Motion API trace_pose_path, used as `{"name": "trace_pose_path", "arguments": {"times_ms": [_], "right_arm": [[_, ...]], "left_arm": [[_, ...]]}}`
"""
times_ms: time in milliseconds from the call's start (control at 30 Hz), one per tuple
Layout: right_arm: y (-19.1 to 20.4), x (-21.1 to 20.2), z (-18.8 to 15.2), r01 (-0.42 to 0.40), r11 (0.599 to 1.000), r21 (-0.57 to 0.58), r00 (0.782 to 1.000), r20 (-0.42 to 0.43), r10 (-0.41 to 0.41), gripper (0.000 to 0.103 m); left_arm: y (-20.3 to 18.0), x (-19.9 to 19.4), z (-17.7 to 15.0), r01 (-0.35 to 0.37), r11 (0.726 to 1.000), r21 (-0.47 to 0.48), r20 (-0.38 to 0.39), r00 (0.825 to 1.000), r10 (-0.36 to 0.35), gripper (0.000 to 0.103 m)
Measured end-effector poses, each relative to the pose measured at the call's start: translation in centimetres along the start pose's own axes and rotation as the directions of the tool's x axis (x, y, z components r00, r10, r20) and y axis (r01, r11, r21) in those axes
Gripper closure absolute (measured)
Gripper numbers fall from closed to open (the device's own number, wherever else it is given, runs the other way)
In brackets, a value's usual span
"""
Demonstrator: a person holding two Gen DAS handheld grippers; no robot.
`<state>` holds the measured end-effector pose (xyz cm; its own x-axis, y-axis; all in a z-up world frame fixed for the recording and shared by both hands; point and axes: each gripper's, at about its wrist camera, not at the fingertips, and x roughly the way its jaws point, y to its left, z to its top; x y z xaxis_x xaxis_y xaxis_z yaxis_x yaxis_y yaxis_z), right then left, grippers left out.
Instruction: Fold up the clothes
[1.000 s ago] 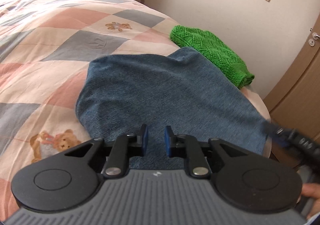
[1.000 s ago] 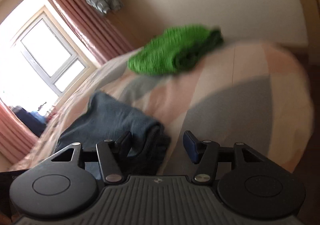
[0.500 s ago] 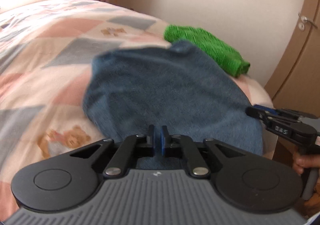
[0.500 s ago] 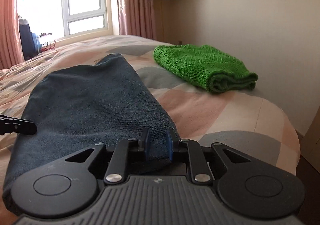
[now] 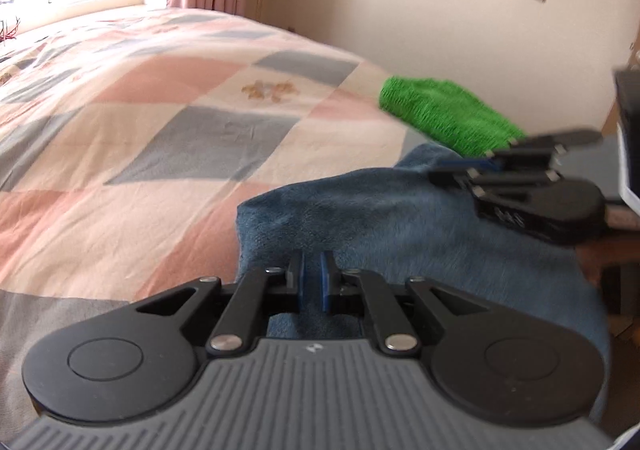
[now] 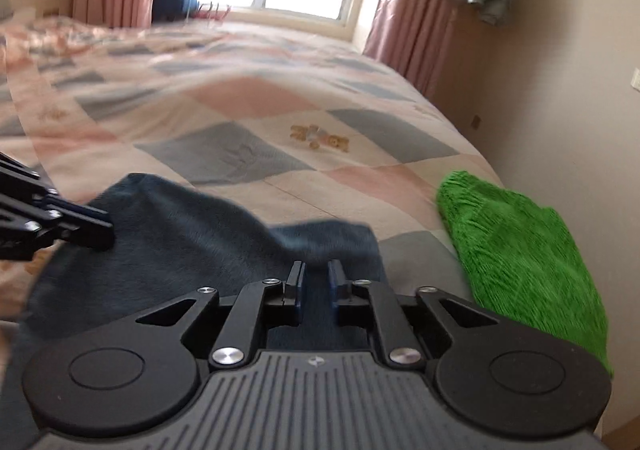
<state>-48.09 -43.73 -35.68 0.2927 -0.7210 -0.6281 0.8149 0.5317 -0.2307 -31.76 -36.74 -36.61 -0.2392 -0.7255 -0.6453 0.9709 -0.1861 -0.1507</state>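
a green knit [image 6: 524, 254] lies folded at the bed's [image 5: 160, 98] near right corner, while both tongs, left [image 5: 312, 282] and right [image 6: 316, 286], pinch the blue garment's [image 5: 400, 218] near edge nearly closed, its fold apparently unfinished.

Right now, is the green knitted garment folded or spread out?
Folded. The green knitted garment lies as a compact bundle on the quilt, beside the blue garment, with no sleeves spread.
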Motion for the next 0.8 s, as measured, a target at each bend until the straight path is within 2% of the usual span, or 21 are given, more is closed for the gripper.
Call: {"name": "trace_pose_path", "arguments": {"times_ms": [100, 167, 300, 567, 633, 700, 800], "right_arm": [[-0.2, 3.3, -0.2, 0.024, 1.0, 0.009, 0.999, -0.044, -0.023, 0.103], [-1.0, 4.5, -0.6, 0.038, 0.996, 0.075, 0.998, -0.057, -0.033, 0.103], [-2.7, 4.7, -1.5, 0.027, 0.976, 0.218, 0.999, -0.025, -0.022, 0.103], [-3.0, 1.0, -2.5, 0.05, 0.954, 0.296, 0.997, 0.042, -0.065, 0.103], [-2.8, -0.9, -2.9, 0.063, 0.947, 0.316, 0.994, 0.062, -0.087, 0.097], [-2.6, -2.6, -4.0, 0.073, 0.941, 0.329, 0.992, 0.071, -0.102, 0.092], [-2.6, -4.0, -7.0, 0.104, 0.938, 0.33, 0.991, 0.049, -0.127, 0.093]], "left_arm": [[-0.2, 0.8, -0.8, -0.014, 1.0, 0.019, 0.009, 1.0, 0.013, 0.097], [-0.1, 1.1, -1.1, -0.017, 1.0, 0.024, 0.014, 1.0, 0.016, 0.097], [0.5, 1.3, -0.6, -0.02, 1.0, -0.017, -0.01, 1.0, 0.02, 0.098], [1.0, 1.8, 0.3, -0.015, 0.999, -0.037, -0.03, 0.999, 0.014, 0.098], [1.2, 2.1, 0.4, -0.01, 0.999, -0.039, -0.032, 0.999, 0.009, 0.097], [1.4, 2.5, 0.6, -0.005, 0.999, -0.04, -0.033, 0.999, 0.004, 0.097], [1.7, 2.9, 0.8, 0.002, 0.999, -0.041, -0.036, 0.999, -0.004, 0.1]]}}
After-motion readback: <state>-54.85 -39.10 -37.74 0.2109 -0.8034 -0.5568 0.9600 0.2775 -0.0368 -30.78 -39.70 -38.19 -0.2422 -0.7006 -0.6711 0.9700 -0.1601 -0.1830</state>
